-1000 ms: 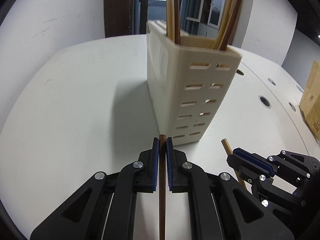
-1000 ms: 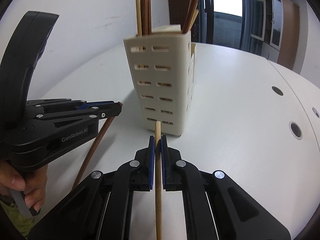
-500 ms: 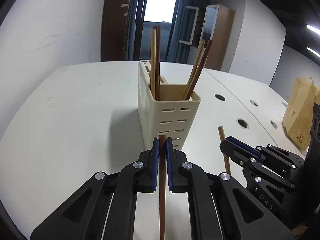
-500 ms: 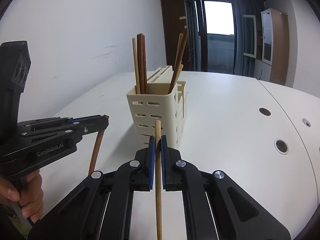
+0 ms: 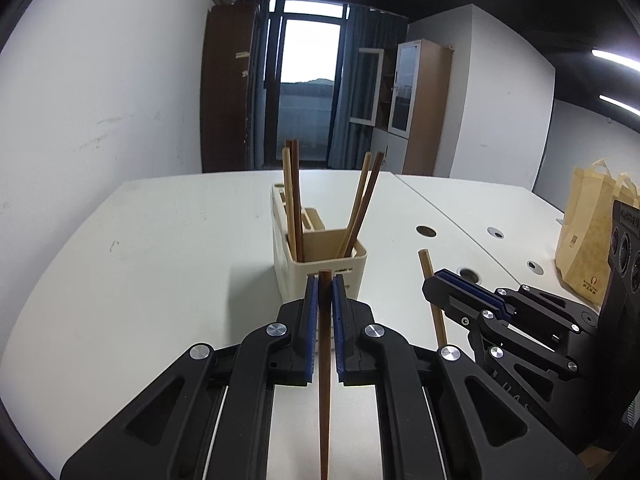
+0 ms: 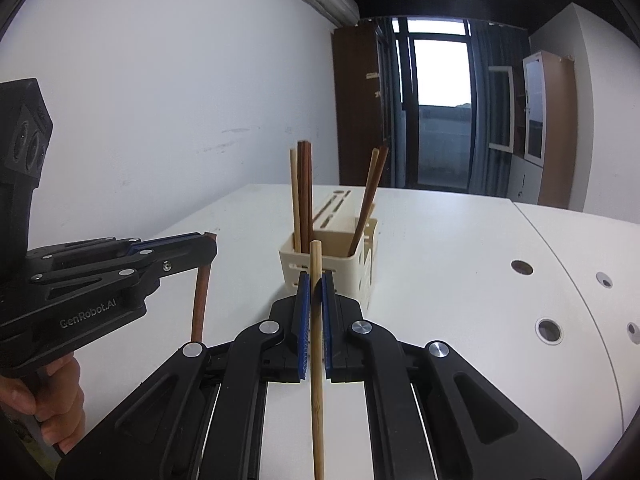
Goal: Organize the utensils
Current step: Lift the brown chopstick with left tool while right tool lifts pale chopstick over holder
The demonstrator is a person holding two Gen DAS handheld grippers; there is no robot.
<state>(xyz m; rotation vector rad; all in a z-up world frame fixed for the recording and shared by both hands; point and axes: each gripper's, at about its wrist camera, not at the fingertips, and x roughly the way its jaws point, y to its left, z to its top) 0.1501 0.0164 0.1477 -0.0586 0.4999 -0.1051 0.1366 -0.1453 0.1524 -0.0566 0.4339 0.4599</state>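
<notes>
The left gripper [image 5: 325,292] is clamped on 1 dark chopstick [image 5: 325,360] and the right gripper [image 6: 315,292] on 1 pale chopstick [image 6: 316,340], both near the cream utensil holder [image 5: 320,268] on the white table [image 5: 140,280]. Each stick, pinched near its top, could pivot and catch the holder's rim. The holder's near compartment has 4 chopsticks: 2 left, 2 right.

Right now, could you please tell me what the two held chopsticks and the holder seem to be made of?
Dark chopstick: probably stained wood, smooth reddish-brown. Light chopstick: likely bamboo, pale with fine grain. Holder: apparently matte cream plastic, with moulded slots.
</notes>
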